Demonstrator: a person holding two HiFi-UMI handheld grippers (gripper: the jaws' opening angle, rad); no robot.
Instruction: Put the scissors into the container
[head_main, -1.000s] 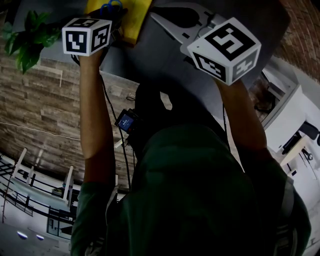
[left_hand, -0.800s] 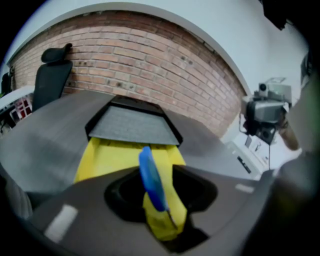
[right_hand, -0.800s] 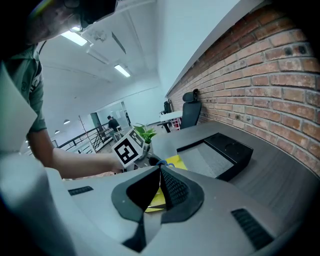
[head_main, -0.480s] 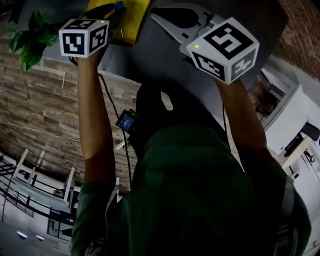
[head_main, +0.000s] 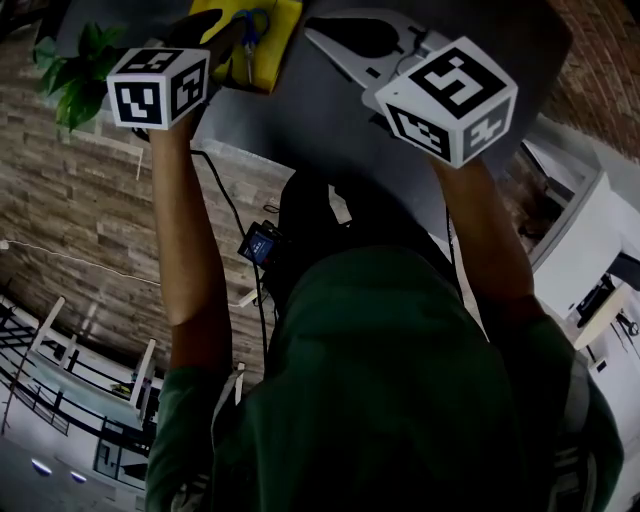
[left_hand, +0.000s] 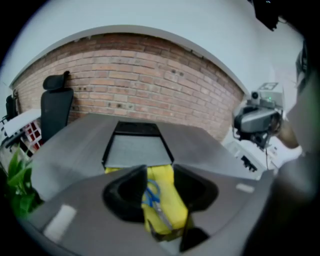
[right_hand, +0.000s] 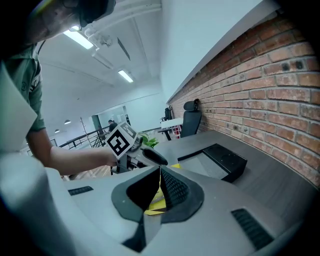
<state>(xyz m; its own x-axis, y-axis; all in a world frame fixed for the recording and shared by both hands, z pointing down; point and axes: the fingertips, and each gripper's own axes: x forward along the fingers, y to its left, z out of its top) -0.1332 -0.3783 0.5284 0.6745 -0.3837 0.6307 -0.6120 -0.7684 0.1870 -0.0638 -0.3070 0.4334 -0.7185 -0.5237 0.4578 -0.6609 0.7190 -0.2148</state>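
The jaws of the left gripper (left_hand: 160, 170) had just been opened and were spread wide, with nothing pinched. The blue scissors (left_hand: 154, 201) were seen lying in the yellow container (left_hand: 169, 182) on the grey table (left_hand: 70, 155), just past those jaws. The jaws of the right gripper (right_hand: 160, 170) were pressed together at the tips, with nothing held.
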